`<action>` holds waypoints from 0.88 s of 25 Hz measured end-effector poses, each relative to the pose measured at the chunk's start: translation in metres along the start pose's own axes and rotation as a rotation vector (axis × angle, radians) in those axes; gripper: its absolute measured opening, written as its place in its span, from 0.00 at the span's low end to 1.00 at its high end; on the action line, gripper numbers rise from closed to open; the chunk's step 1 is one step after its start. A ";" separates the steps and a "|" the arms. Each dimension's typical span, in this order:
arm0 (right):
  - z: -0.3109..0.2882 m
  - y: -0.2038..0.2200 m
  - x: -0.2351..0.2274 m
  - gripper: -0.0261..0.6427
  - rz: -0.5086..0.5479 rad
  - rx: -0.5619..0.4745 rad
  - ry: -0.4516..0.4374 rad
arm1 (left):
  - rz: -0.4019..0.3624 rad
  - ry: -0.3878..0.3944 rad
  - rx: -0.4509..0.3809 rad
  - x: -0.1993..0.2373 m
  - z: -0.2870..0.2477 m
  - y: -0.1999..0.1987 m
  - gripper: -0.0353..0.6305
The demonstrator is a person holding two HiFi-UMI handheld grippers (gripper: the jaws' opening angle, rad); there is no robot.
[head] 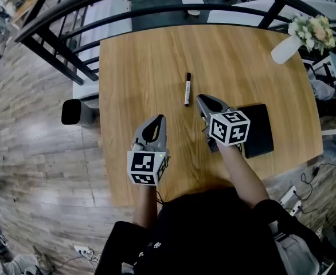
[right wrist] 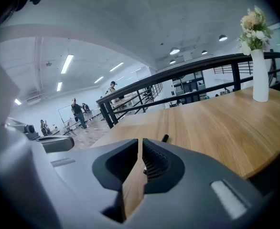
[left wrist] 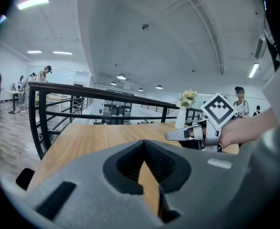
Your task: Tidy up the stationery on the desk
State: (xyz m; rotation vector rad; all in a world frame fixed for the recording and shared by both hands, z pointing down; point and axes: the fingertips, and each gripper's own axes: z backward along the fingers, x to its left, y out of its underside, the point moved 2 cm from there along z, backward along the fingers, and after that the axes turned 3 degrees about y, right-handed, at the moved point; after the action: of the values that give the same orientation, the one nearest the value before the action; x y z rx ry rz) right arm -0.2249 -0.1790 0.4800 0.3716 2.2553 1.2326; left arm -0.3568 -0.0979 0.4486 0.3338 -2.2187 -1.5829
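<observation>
Head view: a smooth wood-grain desk point(head: 139, 67) carries a flat, matte black rectangular pad point(head: 260, 130). The left gripper point(head: 160, 119) and right gripper point(head: 200, 98) hover closed and empty. A slim white marker point(head: 187, 89) with black ends lies mid-desk, just beyond the right gripper.

The rectangular light-brown desk top point(head: 145, 67) is wood, fine-grained, smooth and satin. The slim black-and-white marker pen point(head: 187, 89) looks like glossy plastic; the flat black rectangular pad point(head: 261, 132) is matt. The grey left gripper point(head: 161, 118) and right gripper point(head: 200, 98) are matt moulded plastic, with ribbed inner faces.
</observation>
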 end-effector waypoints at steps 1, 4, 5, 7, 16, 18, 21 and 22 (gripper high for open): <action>-0.004 0.002 0.000 0.08 -0.007 0.006 0.007 | 0.006 0.005 0.003 0.002 0.000 0.002 0.04; -0.014 0.008 -0.001 0.08 -0.024 0.021 0.030 | 0.013 0.020 0.016 0.004 0.000 0.008 0.04; -0.018 0.009 -0.002 0.08 -0.031 0.027 0.038 | 0.016 0.025 0.022 0.004 -0.001 0.010 0.04; -0.026 0.011 -0.005 0.09 -0.046 0.041 0.055 | 0.031 0.036 0.028 0.006 -0.005 0.012 0.04; -0.058 0.020 -0.013 0.14 -0.077 0.087 0.129 | 0.060 0.059 0.040 0.020 -0.014 0.021 0.04; -0.065 0.022 -0.016 0.16 -0.080 0.100 0.148 | 0.067 0.058 0.044 0.023 -0.014 0.023 0.04; -0.076 0.026 -0.019 0.18 -0.081 0.123 0.174 | 0.076 0.063 0.050 0.027 -0.015 0.026 0.04; -0.079 0.028 -0.020 0.19 -0.075 0.131 0.183 | 0.079 0.065 0.052 0.027 -0.015 0.027 0.04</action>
State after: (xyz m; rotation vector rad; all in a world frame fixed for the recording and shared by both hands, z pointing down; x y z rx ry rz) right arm -0.2543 -0.2282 0.5445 0.2275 2.4903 1.1237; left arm -0.3739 -0.1124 0.4834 0.3040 -2.1986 -1.4556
